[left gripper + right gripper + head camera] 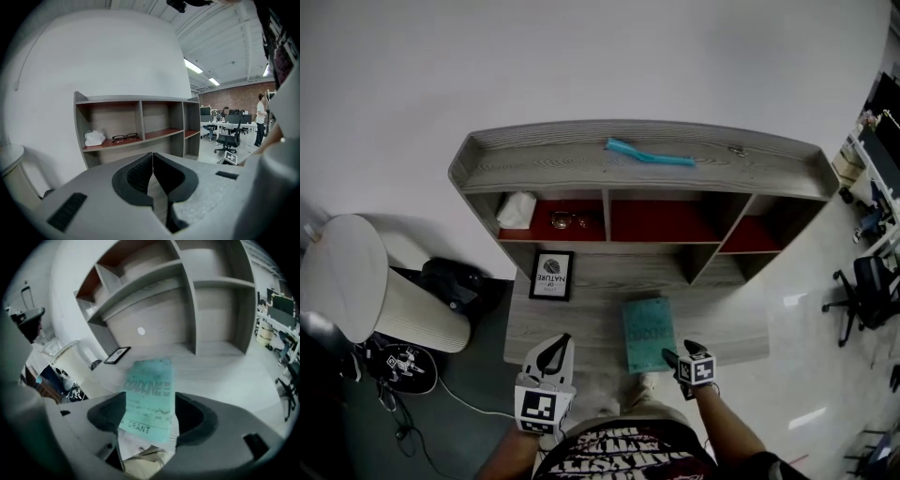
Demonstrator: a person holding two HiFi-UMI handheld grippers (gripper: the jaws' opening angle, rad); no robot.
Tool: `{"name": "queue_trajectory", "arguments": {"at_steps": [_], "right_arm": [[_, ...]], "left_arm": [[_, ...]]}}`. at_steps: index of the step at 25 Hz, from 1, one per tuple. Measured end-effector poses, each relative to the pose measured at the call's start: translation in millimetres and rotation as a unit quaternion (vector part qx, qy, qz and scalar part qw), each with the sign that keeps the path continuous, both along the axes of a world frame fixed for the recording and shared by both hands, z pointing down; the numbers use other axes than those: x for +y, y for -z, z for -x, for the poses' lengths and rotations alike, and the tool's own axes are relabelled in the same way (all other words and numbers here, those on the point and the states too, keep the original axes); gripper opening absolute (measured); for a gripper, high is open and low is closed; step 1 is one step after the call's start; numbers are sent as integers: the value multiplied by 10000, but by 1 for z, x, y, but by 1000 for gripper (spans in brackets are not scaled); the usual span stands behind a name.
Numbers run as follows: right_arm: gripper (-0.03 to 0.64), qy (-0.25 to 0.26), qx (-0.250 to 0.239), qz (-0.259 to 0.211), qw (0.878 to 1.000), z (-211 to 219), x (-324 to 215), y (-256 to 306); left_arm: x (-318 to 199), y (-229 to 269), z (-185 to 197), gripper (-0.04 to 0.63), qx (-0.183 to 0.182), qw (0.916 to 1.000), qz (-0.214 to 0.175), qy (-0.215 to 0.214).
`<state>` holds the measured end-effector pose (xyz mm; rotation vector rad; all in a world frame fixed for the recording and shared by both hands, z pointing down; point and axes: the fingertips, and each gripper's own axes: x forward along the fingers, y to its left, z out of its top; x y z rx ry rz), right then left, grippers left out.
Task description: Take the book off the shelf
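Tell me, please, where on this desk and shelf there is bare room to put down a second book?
Bare: the desk between the framed picture and the book, again right of the book, and the middle compartment. Crowded: the left compartment, with a white cloth and glasses.

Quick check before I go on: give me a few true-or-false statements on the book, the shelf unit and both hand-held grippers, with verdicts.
1. The teal book lies flat on the lower desk surface, outside the compartments. True.
2. The right hand-held gripper is clamped on the book. False: its jaws stand apart, with the book's near end between them.
3. The left hand-held gripper holds the eyeglasses. False: its jaws are together with nothing in them; the eyeglasses lie in the left compartment, beside a white cloth.
4. A framed picture lies on the desk surface to the left of the book. True.
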<state>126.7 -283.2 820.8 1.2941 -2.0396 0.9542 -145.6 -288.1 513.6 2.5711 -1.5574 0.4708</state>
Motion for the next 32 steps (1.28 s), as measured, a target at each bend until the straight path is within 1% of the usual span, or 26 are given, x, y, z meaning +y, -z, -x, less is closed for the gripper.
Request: {"name": "queue_trajectory", "arguments": {"at_steps": [2,4,6,8,9,11,15,17,19,23,32], "right_arm": [[269,428,-62,-563,9975,14,4,44],[184,748,19,-1231,9896,25,8,91],[109,827,246,-1825,9794,28,10,135],[18,709,432,-2246,9709,27,12,173],[5,646,452,-2428,9669,27,14,192],[3,573,398,-2782,9580,27,18,228],[3,472,227,-3417,9383,25,33,298],[3,485,238,-3673,9285,24,41,326],[3,502,276,-3796,9234,23,49,342],[3,549,345,-3816,9221,21,62,352],[3,611,328,-3609,9300,20,95,348]], "left_arm": [[1,7,0,8,185,9998,-101,39],[1,18,2,8,391,9987,-275,180],[1,32,9,8,592,9959,-538,434],[4,45,15,8,779,9923,-751,607],[7,51,16,8,841,9911,-825,612],[14,59,12,6,862,9907,-930,484],[29,71,2,6,737,9913,-1066,221],[35,74,-2,6,656,9916,-1113,111],[42,72,-5,6,582,9926,-1063,46],[55,68,-13,6,523,9942,-939,-33],[75,56,-39,6,548,9952,-733,-352]]}}
